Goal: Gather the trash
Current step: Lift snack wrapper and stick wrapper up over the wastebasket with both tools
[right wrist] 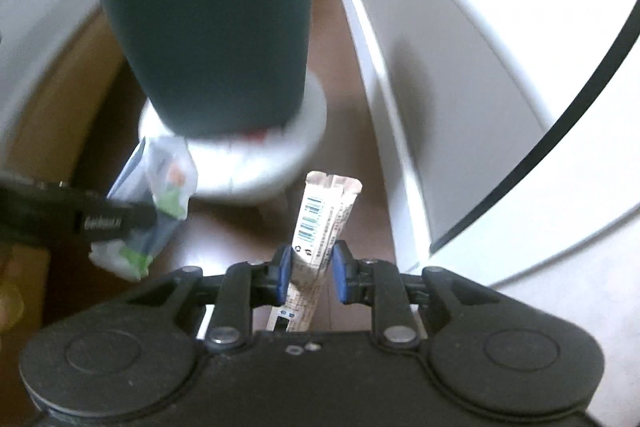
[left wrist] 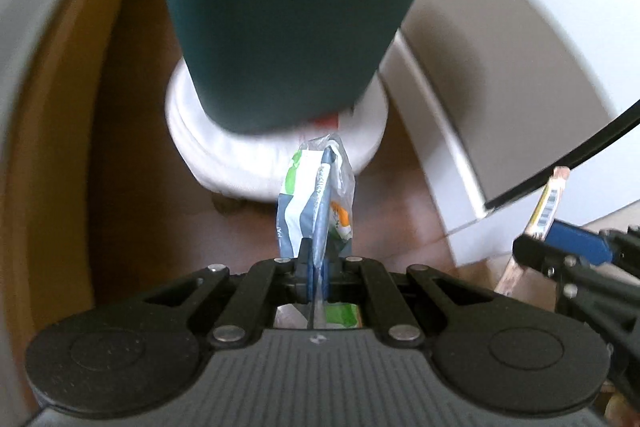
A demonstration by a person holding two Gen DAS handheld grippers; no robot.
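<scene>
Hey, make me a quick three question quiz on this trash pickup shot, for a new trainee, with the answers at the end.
1. True or false: both tools are holding trash.
2. Multiple choice: what is the right tool shut on? A) a beige stick packet with a barcode B) a blue and green plastic wrapper C) nothing
3. Short answer: what colour is the tall bin ahead of both tools, and what does it stand on?

Key:
1. True. The left tool pinches the blue and green wrapper; the right one grips the packet.
2. A
3. Dark teal; it appears to stand on a white round base.
</scene>
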